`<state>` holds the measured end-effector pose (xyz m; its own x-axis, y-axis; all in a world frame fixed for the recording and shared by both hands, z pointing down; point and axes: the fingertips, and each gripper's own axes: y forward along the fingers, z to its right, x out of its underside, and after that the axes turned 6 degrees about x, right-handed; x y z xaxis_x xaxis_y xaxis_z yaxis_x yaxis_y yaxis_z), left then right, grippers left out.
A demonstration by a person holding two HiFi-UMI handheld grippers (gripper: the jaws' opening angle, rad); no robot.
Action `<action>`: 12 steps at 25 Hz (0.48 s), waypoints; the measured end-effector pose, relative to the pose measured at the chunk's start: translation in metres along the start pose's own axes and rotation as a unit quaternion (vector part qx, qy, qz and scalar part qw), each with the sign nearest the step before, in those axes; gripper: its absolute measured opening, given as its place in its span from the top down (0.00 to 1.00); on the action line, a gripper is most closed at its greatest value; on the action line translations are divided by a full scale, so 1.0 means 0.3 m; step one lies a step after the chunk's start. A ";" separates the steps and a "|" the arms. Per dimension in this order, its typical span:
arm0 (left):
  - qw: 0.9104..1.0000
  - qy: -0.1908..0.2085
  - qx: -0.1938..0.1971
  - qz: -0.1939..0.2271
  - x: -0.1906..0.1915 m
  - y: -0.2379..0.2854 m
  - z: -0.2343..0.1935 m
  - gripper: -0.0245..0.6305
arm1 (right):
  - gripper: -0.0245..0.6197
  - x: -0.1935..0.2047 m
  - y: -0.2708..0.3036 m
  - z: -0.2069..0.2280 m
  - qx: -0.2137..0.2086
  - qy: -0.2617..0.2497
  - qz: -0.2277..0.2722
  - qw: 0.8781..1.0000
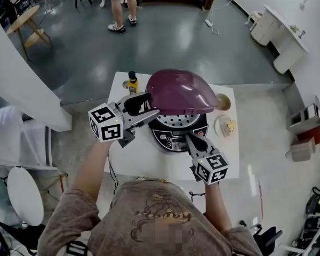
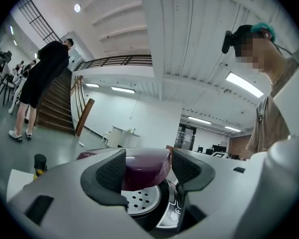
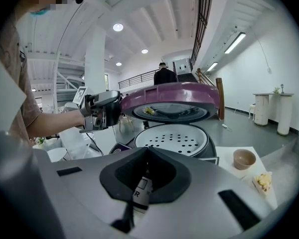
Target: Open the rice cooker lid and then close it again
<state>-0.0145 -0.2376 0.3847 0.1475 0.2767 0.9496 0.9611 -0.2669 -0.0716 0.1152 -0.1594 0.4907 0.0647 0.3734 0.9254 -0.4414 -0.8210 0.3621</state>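
Observation:
A black rice cooker (image 1: 173, 135) stands on the white table (image 1: 132, 159). Its purple lid (image 1: 178, 92) is raised, roughly level above the perforated inner plate (image 3: 174, 139). My left gripper (image 1: 145, 110) points level at the lid's left rim. Its jaws stand wide, and the purple lid (image 2: 142, 168) shows between the pads with a gap on the right side. From the right gripper view the left gripper (image 3: 112, 111) sits right against the lid (image 3: 169, 93) edge. My right gripper (image 1: 192, 137) is shut, its tips at the cooker's front panel; a small labelled part shows just under the jaws (image 3: 145, 156).
A yellow-capped bottle (image 1: 132, 82) stands at the table's far left corner. On the right sit a small bowl (image 1: 223, 101) and a plate with food (image 1: 226, 127). A cable hangs off the table's near edge. A person (image 1: 120, 4) stands far off on the floor.

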 end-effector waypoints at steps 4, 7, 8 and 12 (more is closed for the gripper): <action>1.000 -0.014 -0.016 -0.021 0.079 -0.008 0.004 0.53 | 0.96 -0.003 -0.002 -0.004 -0.005 0.002 0.004 1.000; 0.999 -0.022 -0.034 -0.032 0.125 -0.016 0.001 0.56 | 0.96 -0.001 0.000 -0.010 -0.007 0.001 0.004 1.000; 0.998 -0.023 -0.040 -0.034 0.135 -0.018 -0.004 0.57 | 0.96 -0.002 0.001 -0.010 -0.008 0.001 0.004 1.000; 0.996 -0.012 -0.066 -0.050 0.152 -0.021 -0.028 0.65 | 0.96 -0.009 0.007 -0.006 -0.008 0.002 0.005 1.000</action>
<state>-0.0158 -0.2309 0.4311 0.0595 0.3297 0.9422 0.9322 -0.3560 0.0658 0.1124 -0.1614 0.4889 0.0576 0.3671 0.9284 -0.4559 -0.8177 0.3516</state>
